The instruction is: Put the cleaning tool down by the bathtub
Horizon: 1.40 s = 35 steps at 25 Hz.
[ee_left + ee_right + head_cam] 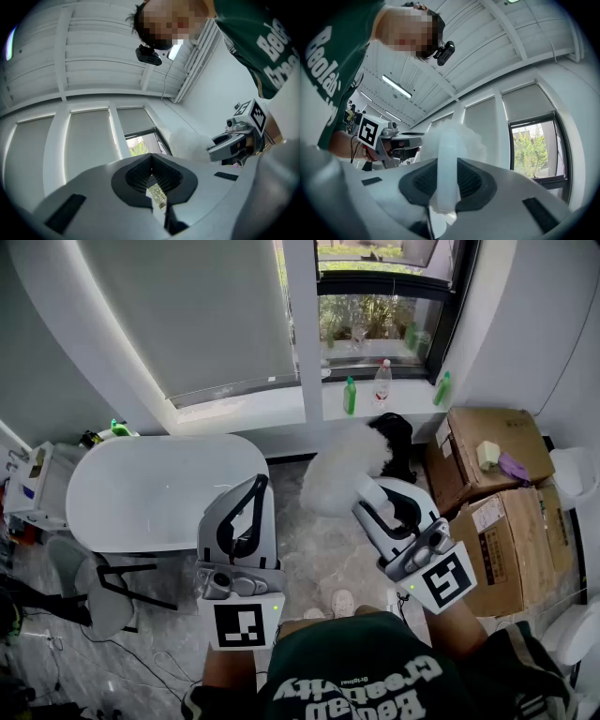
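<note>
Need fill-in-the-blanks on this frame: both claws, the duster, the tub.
The right claw grips the fluffy white duster by its ____.
The left claw is shut and holds ____.
In the head view, the white oval bathtub sits to the ____ of the duster.
Missing words: handle; nothing; left.

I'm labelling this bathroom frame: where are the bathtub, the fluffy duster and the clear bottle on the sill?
bathtub (141,493), head view, middle of its white surface.
fluffy duster (337,479), head view, its white fluffy head.
clear bottle (382,385), head view, its body.
</note>
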### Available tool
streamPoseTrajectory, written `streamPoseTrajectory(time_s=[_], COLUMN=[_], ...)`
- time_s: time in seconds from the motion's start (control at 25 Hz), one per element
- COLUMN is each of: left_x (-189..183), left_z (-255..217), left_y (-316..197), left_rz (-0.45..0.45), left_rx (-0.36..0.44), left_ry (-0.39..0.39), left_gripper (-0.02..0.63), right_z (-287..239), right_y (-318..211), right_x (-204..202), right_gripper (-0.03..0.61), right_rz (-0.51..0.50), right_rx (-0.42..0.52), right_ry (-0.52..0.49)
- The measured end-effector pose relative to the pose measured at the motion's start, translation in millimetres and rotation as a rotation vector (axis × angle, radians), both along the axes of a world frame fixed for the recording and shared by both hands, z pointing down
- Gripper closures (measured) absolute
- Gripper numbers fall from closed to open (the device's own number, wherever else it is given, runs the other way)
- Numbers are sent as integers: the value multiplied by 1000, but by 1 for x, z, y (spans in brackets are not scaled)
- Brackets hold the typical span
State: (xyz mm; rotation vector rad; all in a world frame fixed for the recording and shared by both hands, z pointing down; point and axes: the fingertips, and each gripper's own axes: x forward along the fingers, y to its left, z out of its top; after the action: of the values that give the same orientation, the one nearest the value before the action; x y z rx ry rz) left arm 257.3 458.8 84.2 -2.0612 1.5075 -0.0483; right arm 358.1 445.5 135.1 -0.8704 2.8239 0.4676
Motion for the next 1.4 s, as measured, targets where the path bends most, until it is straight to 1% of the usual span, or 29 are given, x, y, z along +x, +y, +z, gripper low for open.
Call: streamPoseTrajectory(time_s=[0.2, 0.44, 0.64, 0.88, 1.2, 1.4], left_x=[5, 12, 17, 23, 21, 28], left_z=[3, 6, 9, 9, 0, -1], left_y=[-2, -7, -13, -17, -28, -35], left_rz=[-3, -10, -16, -24, -9, 5], left_rx=[-4, -6, -17, -6, -12, -17], left_ry=[-1, -22, -4, -9, 55, 50], left_gripper=[607, 607, 607, 607, 607, 607], right_z=[0, -2, -1, 5, 4, 3], right_y=[-1, -5, -12, -17, -24, -30], right_x=[2, 7, 14, 21, 25, 29], right_gripper=[486, 486, 486, 486, 486, 486], right_rz=[-6, -19, -23, -28, -42, -35], right_rx=[-3, 4, -1, -5, -17, -16], right_ry=[-2, -11, -11, -7, -12, -13])
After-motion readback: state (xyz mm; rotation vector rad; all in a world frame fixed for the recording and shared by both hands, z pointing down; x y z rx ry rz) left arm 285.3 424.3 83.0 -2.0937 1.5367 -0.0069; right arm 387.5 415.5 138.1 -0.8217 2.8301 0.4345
